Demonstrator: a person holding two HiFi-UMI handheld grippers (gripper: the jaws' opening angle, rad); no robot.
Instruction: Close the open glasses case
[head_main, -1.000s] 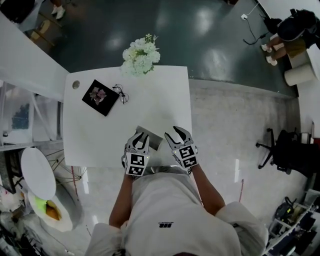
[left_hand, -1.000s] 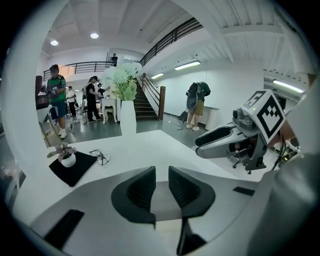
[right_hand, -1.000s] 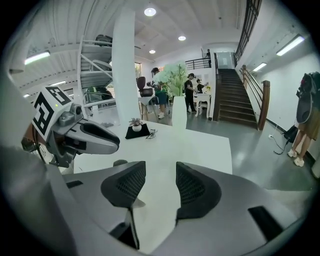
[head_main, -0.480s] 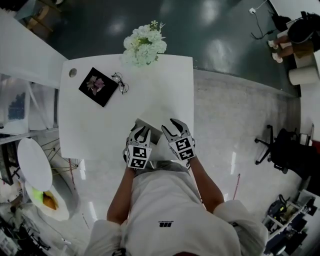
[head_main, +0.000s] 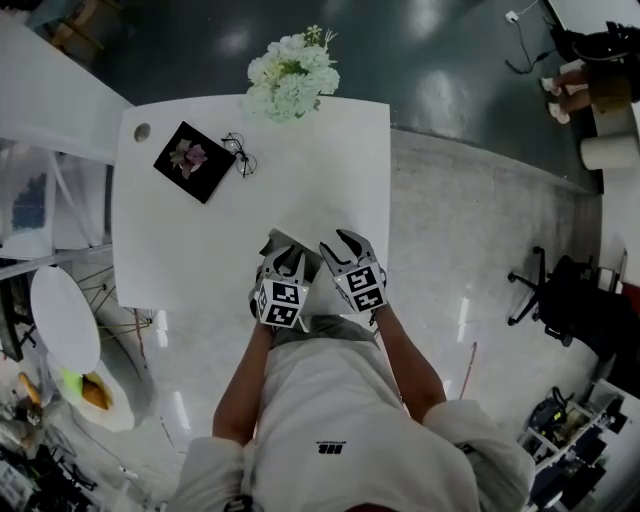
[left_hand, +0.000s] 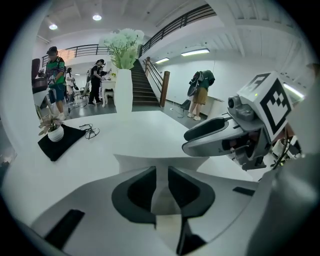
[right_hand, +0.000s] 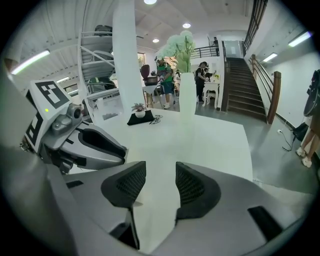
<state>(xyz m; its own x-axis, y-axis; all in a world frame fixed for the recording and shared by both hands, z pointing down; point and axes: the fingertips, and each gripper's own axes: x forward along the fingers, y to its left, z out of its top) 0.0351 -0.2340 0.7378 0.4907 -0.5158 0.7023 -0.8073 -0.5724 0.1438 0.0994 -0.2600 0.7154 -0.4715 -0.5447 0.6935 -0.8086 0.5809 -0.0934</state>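
The glasses case (head_main: 280, 241) is a pale grey folding case lying near the front edge of the white table (head_main: 200, 240). My left gripper (head_main: 285, 262) reaches over it from the front. In the left gripper view its jaws (left_hand: 161, 172) stand narrow, with a white flap of the case (left_hand: 160, 164) running between them. My right gripper (head_main: 340, 245) hovers just right of the case; in its own view the gripper (right_hand: 160, 172) is open, with bare table showing in the gap. Most of the case is hidden under the grippers.
A pair of glasses (head_main: 243, 158) lies at the back left beside a black cloth (head_main: 188, 160) that holds a small potted plant. A vase of white flowers (head_main: 292, 75) stands at the far edge. People stand in the hall beyond.
The right gripper has moved left, closer to the left gripper and the case. Both grippers sit a little further onto the table.
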